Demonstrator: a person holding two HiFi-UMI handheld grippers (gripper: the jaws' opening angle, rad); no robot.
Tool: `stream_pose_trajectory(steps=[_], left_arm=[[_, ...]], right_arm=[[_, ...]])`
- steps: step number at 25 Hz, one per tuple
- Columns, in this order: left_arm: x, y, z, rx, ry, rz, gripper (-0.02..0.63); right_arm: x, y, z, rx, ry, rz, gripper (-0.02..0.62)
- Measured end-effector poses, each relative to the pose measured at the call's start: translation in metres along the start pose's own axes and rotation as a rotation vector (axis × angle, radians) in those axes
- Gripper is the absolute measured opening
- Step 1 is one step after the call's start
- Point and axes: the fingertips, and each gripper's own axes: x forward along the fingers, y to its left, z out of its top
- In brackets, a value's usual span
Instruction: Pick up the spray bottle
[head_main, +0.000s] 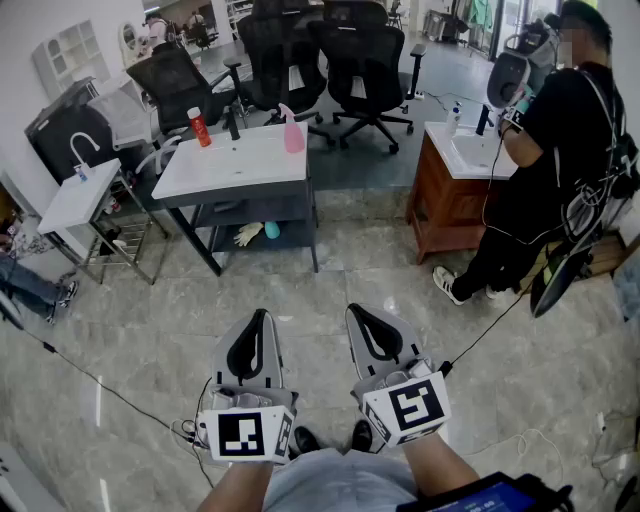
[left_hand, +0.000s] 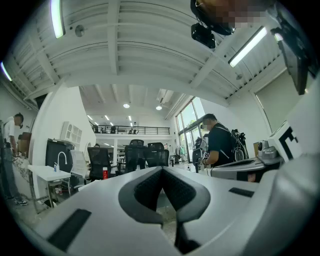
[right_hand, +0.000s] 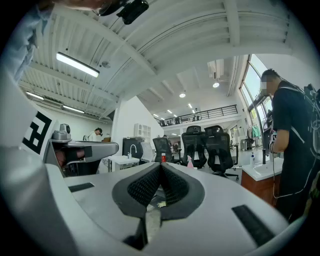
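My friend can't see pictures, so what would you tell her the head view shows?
The left tongs and right tongs are held side by side, shut and empty, over a stone floor. Ahead, a white sink table holds a pink spray bottle and a red bottle. At the right, a person in black stands at a wooden cabinet.

Head view looks steeply down; both gripper views face level, sharing chairs (head_main: 362, 62).
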Motion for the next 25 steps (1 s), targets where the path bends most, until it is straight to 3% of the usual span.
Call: stream_pose_trajectory(steps=[14,25], left_arm=[[0.009,-0.026,-0.002,0.008,0.001,0.054,0.015],[0.032,-0.023,-0.019,0.001,0.038,0.091,0.015]], right_arm=[[-0.008,-0.023,-0.009,0.028,0.007,0.095,0.015],[0.016,-0.052,-0.021,0.024,0.038,0.078,0.015]])
